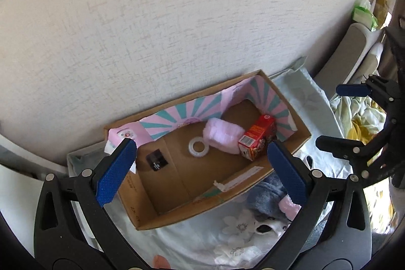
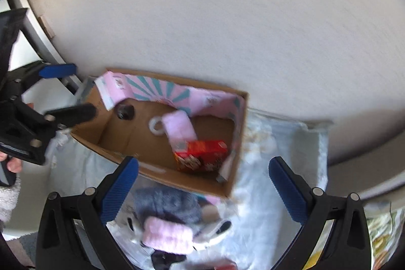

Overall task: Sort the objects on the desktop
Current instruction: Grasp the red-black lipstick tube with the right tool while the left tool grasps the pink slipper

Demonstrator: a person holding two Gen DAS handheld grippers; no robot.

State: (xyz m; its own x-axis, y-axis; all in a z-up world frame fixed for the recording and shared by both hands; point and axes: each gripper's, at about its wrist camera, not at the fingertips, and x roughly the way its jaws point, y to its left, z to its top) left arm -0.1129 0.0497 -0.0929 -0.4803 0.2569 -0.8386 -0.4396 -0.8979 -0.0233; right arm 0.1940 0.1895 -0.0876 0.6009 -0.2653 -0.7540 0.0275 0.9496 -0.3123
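Both my grippers' fingers apart, nothing held. Left gripper (image 1: pixel 202 168) hovers over cardboard box (image 1: pixel 141 214); right gripper (image 2: pixel 203 189) over soft pile just outside box's near wall. Box holds 4 items: tape ring (image 1: pixel 198 146), pink pack (image 1: pixel 222 134), red carton (image 1: pixel 257 141), black tag (image 1: pixel 157 161). Likely next pick: grey plush (image 2: pixel 164 204) or pink roll (image 2: pixel 168 235). Advice: descend straight, close on bulk, not loose edge. Right view alone shows pink roll whole, though blurred; left view sharper on box contents.
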